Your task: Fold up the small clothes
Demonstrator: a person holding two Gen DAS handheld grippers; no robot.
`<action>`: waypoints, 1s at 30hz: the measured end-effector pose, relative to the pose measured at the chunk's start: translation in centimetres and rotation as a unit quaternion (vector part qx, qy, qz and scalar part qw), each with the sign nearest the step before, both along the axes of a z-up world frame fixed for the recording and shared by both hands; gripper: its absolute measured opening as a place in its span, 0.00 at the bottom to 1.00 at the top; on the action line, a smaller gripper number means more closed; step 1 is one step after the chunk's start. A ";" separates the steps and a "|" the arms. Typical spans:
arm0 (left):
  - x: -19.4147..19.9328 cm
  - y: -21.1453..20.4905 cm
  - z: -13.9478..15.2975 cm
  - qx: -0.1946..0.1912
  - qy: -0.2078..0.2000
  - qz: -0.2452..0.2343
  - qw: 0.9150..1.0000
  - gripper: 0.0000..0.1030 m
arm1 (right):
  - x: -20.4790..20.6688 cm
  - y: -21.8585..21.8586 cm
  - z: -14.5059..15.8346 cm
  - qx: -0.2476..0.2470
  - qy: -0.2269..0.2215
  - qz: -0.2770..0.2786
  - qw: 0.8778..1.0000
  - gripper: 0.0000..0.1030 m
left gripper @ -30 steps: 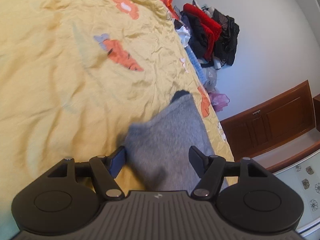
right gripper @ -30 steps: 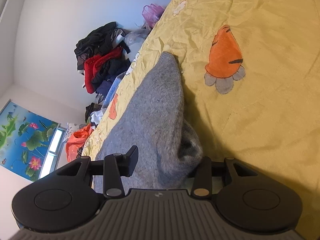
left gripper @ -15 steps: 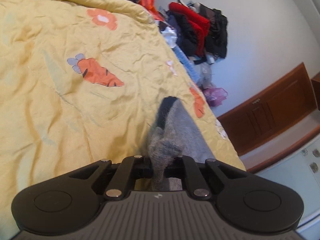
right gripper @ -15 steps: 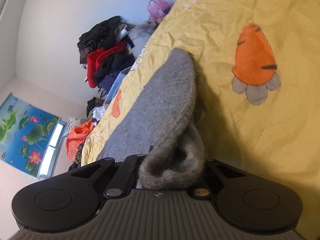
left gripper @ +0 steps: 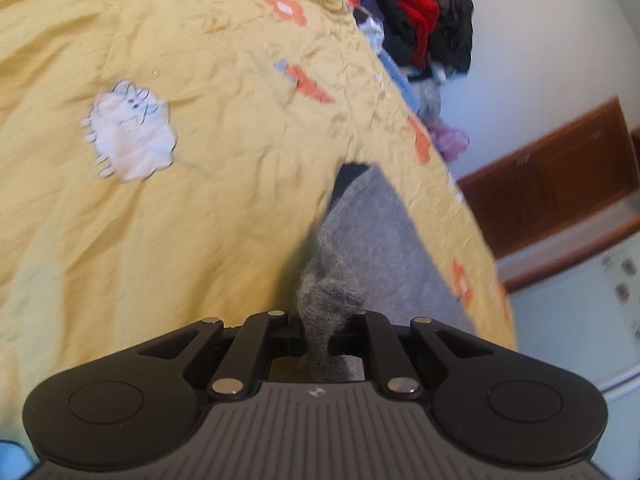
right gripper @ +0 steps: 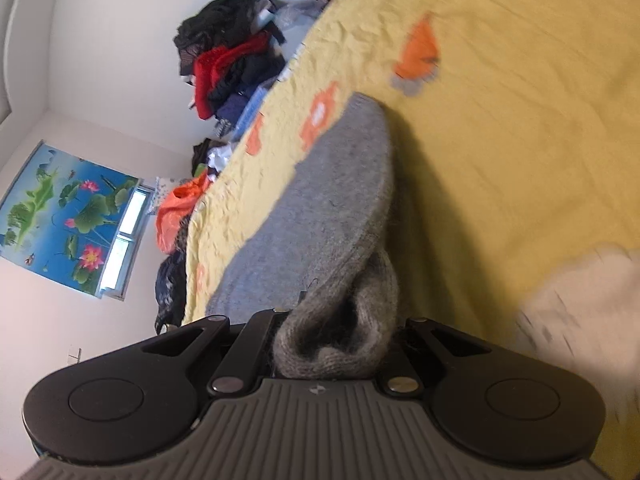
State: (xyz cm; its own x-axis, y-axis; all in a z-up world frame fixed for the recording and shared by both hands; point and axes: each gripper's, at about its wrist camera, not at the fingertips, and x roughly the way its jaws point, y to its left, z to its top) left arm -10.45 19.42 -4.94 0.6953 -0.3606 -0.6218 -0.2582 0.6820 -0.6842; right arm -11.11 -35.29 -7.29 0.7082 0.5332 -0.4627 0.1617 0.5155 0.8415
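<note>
Grey knitted wool fills the space between my fingers on both sides: my left gripper (left gripper: 320, 340) is pinched tight on a bunched corner of the grey garment (left gripper: 372, 236), and my right gripper (right gripper: 332, 344) is clamped on another thick, rolled edge of the same piece, the wool bulging out over its jaws. Both pairs of jaws have only just finished closing onto the cloth. The garment stretches away from my fingers across the yellow bedspread (left gripper: 180, 208), lying close to the bed's edge, with its far end dark in the left wrist view and rounded in the right wrist view. Around the garment the bedspread is crumpled and printed: an orange carrot (left gripper: 308, 84) lies beyond it toward the far side, a white fluffy animal shape (left gripper: 128, 132) is well off to its left, and small orange flowers run along the bed edge just beside it. Beyond the garment, past the edge of the bed, a pile of red and black clothes (right gripper: 228, 64) is heaped against the white wall, with an orange piece of clothing (right gripper: 176, 208) further along. A lotus picture (right gripper: 68, 216) hangs on the wall beside a window. Brown wooden cabinets (left gripper: 552, 184) stand beyond the bed edge on the garment's right. Nothing lies on top of the garment.
</note>
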 end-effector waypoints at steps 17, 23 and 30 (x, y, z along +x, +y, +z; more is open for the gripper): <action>14.4 -2.7 6.3 0.270 -0.113 -0.072 0.953 0.80 | 10.0 -2.4 5.6 -0.247 -0.074 -0.005 0.966 0.68; 22.0 -7.8 1.5 0.329 -0.067 -0.160 0.928 0.79 | 17.4 -0.6 3.1 -0.291 -0.028 0.048 0.955 0.67; 23.9 -8.7 0.5 0.309 -0.061 -0.186 0.931 0.32 | 19.1 0.4 2.3 -0.288 -0.030 0.085 0.953 0.21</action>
State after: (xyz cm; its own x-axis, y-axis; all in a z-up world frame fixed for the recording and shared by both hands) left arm 13.49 10.76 -4.40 0.6723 -0.1897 -0.7156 0.1278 0.9818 -0.1402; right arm 7.99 -34.88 -4.98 0.6693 0.3118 -0.6744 -0.0048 0.9095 0.4157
